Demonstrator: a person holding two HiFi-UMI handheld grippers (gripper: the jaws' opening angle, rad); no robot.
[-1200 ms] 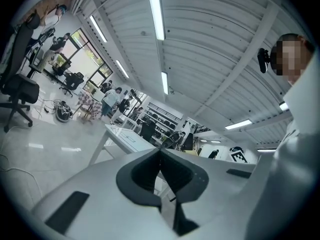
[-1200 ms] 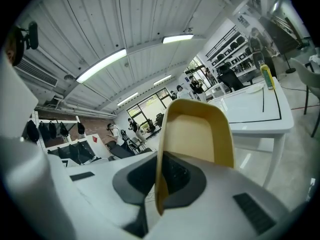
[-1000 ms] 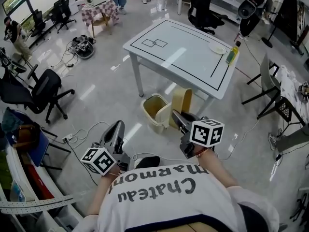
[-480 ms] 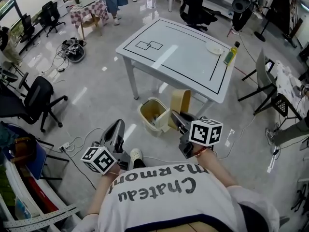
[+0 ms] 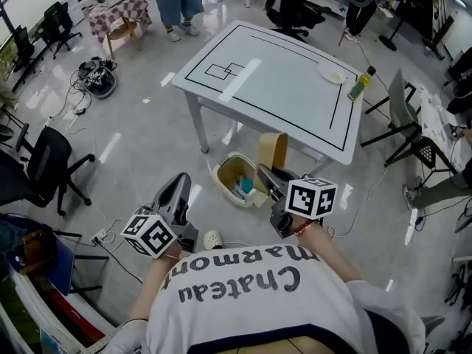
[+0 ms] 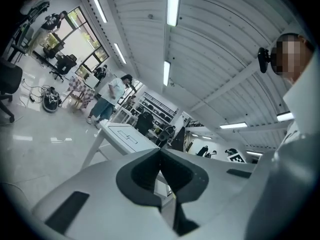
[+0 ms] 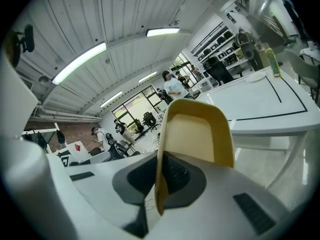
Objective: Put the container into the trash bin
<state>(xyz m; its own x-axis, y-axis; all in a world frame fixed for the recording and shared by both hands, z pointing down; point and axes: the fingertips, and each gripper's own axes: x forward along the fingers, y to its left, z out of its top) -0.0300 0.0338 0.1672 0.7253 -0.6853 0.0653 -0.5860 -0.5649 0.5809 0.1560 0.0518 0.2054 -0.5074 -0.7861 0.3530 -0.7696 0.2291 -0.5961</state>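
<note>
A cream trash bin (image 5: 225,169) stands on the floor beside the white table (image 5: 280,87), with blue and white items inside it. Its cream lid (image 5: 274,147) stands upright at the bin's right side. My right gripper (image 5: 263,174) is shut on the lid's edge, and in the right gripper view the lid (image 7: 195,129) is pinched between the jaws of that gripper (image 7: 161,159). A shallow white container (image 5: 332,76) and a yellow-green bottle (image 5: 359,85) sit on the table's far right corner. My left gripper (image 5: 181,179) is held left of the bin. In its own view the left gripper (image 6: 160,166) is shut and empty.
Black office chairs (image 5: 44,161) and a cable bundle (image 5: 96,80) lie to the left on the glossy floor. A person (image 5: 177,2) stands beyond the table near a checkered-cloth table (image 5: 110,17). A grey chair (image 5: 402,116) stands at the table's right.
Both grippers have moved forward towards the bin and table, the right one still holding the lid. The bin's inside now shows more.
</note>
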